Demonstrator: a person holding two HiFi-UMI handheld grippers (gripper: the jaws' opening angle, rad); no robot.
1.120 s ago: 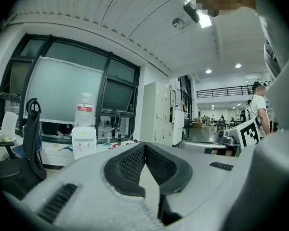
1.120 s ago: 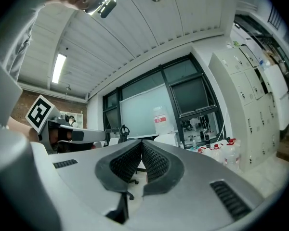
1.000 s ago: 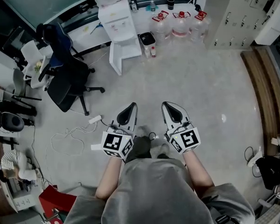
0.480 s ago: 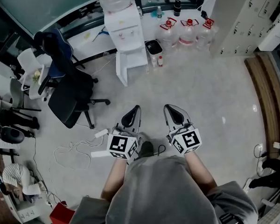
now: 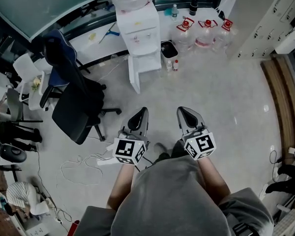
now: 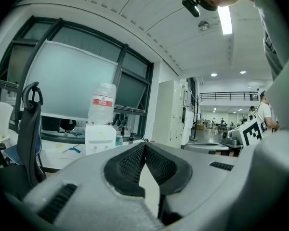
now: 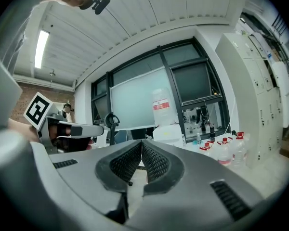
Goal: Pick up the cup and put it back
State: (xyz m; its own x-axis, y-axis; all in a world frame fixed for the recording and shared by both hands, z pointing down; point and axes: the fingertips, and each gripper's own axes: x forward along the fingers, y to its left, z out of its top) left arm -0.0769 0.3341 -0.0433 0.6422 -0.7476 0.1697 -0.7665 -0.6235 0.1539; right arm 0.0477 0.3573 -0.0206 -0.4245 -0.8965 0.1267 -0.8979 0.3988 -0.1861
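Observation:
No cup shows in any view. My left gripper (image 5: pixel 140 113) and right gripper (image 5: pixel 185 111) are held side by side in front of the person's body, above the pale floor, both pointing toward a white water dispenser (image 5: pixel 140 31). The left gripper (image 6: pixel 144 145) has its jaws together at the tips with nothing between them. The right gripper (image 7: pixel 141 142) is likewise shut and empty. The dispenser (image 6: pixel 100 134) with its bottle on top stands ahead in both gripper views, some way off.
A black office chair (image 5: pixel 76 100) stands to the left, with a white cable (image 5: pixel 78 163) and power strip on the floor near it. Three water jugs (image 5: pixel 205 31) and a small bin (image 5: pixel 169 49) sit right of the dispenser. Lockers (image 5: pixel 275 18) line the right side.
The person has walked forward: the dispenser, chair and jugs have slid closer and lower in the head view. Both grippers stay shut, side by side.

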